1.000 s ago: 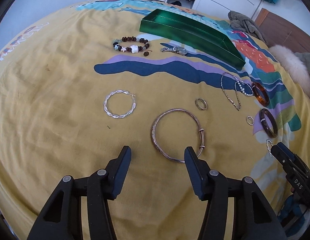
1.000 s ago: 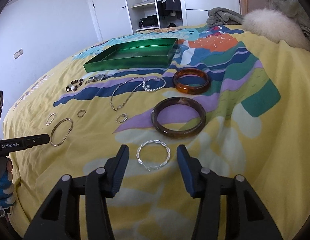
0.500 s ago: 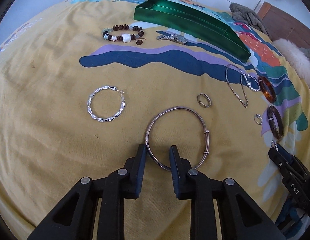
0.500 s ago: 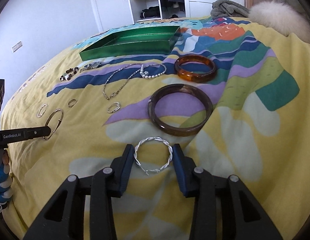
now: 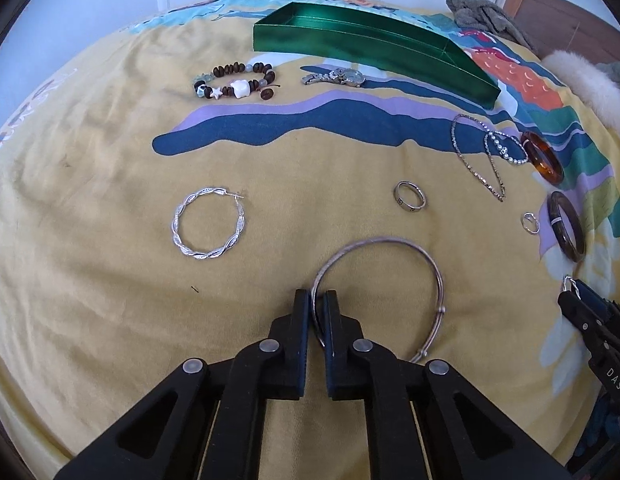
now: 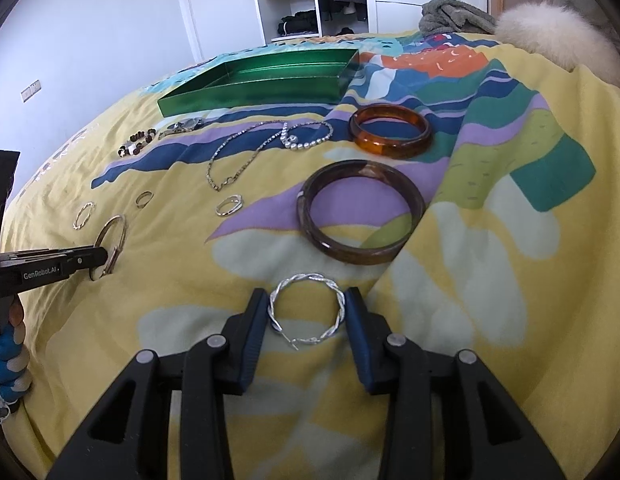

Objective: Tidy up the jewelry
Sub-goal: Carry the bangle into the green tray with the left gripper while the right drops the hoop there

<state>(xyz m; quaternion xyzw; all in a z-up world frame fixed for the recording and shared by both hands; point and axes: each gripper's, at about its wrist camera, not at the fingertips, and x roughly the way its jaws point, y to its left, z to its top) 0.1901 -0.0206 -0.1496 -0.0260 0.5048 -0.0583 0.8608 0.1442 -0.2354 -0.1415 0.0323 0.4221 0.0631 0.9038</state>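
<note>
My left gripper (image 5: 317, 300) is shut on the near rim of a thin metal bangle (image 5: 425, 264) that lies on the bedspread; it also shows in the right wrist view (image 6: 112, 240). My right gripper (image 6: 306, 304) has its fingers against both sides of a twisted silver hoop (image 6: 308, 308), shut on it. A second twisted silver hoop (image 5: 209, 224) lies left of the bangle. A green tray (image 5: 369, 46) stands at the far side of the bed, seen also in the right wrist view (image 6: 262, 80).
On the bedspread lie a beaded bracelet (image 5: 236, 82), a watch (image 5: 337, 77), a silver ring (image 5: 409, 197), chain necklaces (image 5: 485, 152), an amber bangle (image 6: 389, 130), a dark brown bangle (image 6: 359, 212) and a small ring (image 6: 228, 205). A fluffy white pillow (image 6: 549, 36) lies far right.
Both grippers have closed: the left from wide open onto the thin bangle's rim, the right inward onto the twisted hoop. Both moved slightly forward.
</note>
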